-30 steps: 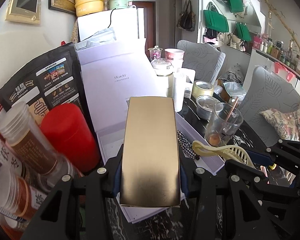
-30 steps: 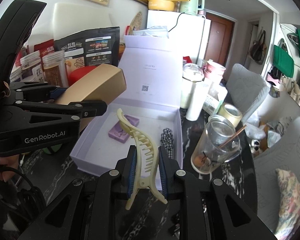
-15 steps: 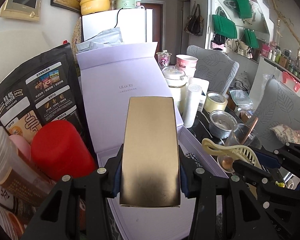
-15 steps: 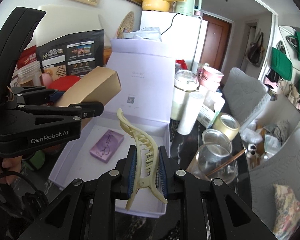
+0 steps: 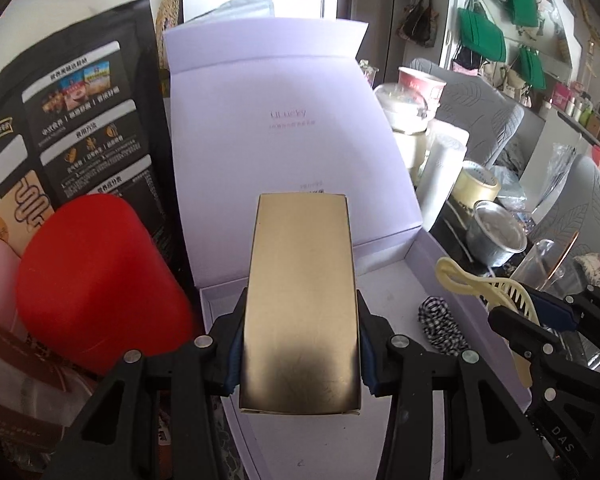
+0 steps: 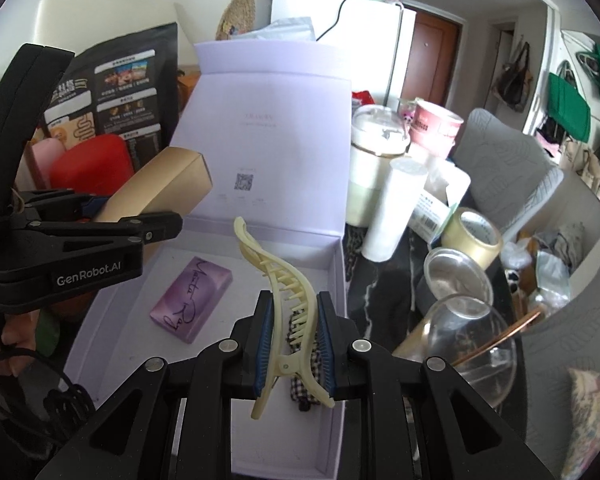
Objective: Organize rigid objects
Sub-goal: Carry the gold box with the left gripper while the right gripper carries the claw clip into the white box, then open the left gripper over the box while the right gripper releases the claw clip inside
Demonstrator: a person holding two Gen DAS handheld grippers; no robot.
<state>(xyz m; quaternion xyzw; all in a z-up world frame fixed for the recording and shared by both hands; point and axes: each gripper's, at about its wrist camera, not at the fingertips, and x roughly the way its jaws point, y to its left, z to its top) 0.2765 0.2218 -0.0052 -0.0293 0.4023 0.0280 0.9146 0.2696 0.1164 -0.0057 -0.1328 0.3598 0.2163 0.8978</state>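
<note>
- the left gripper (image 5: 300, 344) was clenched on a gold box (image 5: 300, 304), its blue pads (image 5: 236, 356) pressed to the box's two long sides.
- in the left wrist view the gold box ran from the centre toward 12 o'clock, held in the air above the near left part of an open lilac box (image 5: 440, 256).
- the right gripper (image 6: 294, 344) was clenched on a cream hair clip (image 6: 288, 304), which stood between its pads with the teeth pointing toward 3 o'clock.
- in the right wrist view the clip was held above the lilac box (image 6: 336, 280) near its right wall, and the left gripper (image 6: 156, 232) with the gold box (image 6: 160, 188) sat at 9 o'clock.
- the lilac box's lid (image 5: 276, 136) stood upright at 12 o'clock, with faint print on its inner face.
- on the floor of the lilac box lay a purple card (image 6: 192, 300) with dark handwriting, left of centre, and a black-and-white checked fabric piece (image 5: 440, 324) near the right wall.
- a red container (image 5: 96, 284) was just outside the lilac box at 9 o'clock in the left view, with a black printed bag (image 5: 80, 132) behind it.
- at 3 o'clock in the right view, outside the lilac box, were a glass cup (image 6: 468, 344) with a copper straw, a tape roll (image 6: 472, 236), a white cylinder (image 6: 392, 208) and a metal bowl (image 6: 456, 276).
</note>
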